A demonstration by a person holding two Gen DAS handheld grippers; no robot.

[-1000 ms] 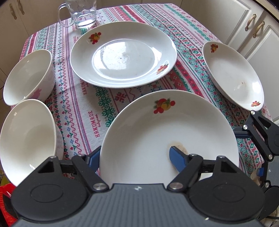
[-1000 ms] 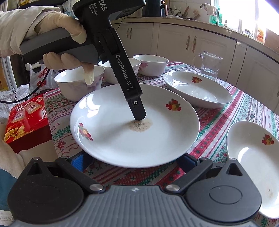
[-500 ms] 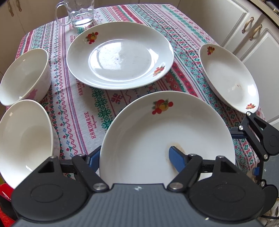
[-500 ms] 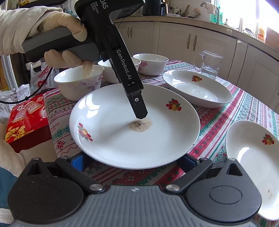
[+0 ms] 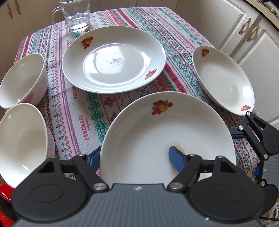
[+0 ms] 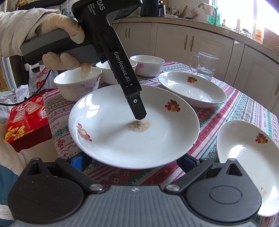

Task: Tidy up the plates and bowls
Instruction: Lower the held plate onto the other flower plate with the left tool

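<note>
A white plate with a fruit print and a brown stain [image 5: 157, 132] is lifted above the tablecloth. My left gripper [image 5: 134, 157] grips its near rim, one blue finger [image 5: 176, 157] on top and one below. In the right wrist view the same plate [image 6: 113, 139] hangs over my open right gripper [image 6: 134, 160], whose blue fingers [image 6: 79, 160] sit under its edge. The left gripper's finger [image 6: 137, 108] presses down near the stain. A large plate [image 5: 113, 59] lies at the far middle.
A deep plate [image 5: 225, 78] lies at the right table edge. Two white bowls [image 5: 22, 78] [image 5: 21, 139] stand at the left; three show in the right wrist view [image 6: 78, 83]. A glass mug [image 5: 76, 15] stands at the back. A red box [image 6: 26, 118] sits beside the table.
The held plate has risen slightly and tilted, and the left gripper has moved a little forward toward the large plate. The right gripper stays under the plate's edge.
</note>
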